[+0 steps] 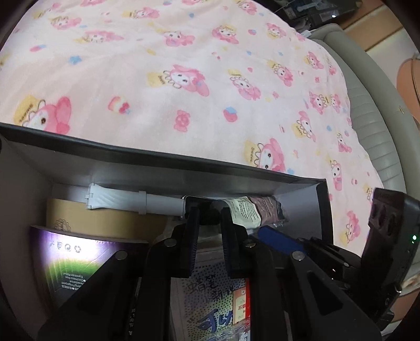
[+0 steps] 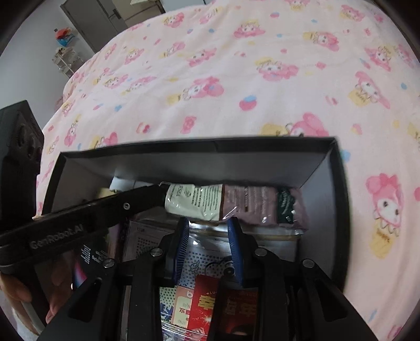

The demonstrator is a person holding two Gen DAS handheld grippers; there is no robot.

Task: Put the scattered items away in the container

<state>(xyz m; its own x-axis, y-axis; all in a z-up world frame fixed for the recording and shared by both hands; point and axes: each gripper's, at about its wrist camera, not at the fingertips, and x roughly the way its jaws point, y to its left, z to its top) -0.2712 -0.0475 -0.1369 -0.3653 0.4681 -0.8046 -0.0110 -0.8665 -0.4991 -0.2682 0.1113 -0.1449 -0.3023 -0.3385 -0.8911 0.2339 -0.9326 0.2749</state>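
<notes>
While the left gripper (image 1: 208, 219) pinches a small black object against the white-strapped watch (image 1: 136, 200) inside the black box (image 2: 183, 154), the right gripper (image 2: 208, 233) hovers half-open and empty above packed sachets (image 2: 236, 202); the bedspread (image 1: 183, 78) looks clear, so tidying seems nearly finished.

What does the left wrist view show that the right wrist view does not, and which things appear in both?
Only the left wrist view shows the white watch strap lying along the box's far wall, the tan packet below it, and the padded bed frame.

Only the right wrist view shows a hand gripping the left tool's handle, a door and a small shelf in the room behind.

Both show the black box on the pink cartoon blanket, the cream-and-purple packet, and both claws, left and right.
</notes>
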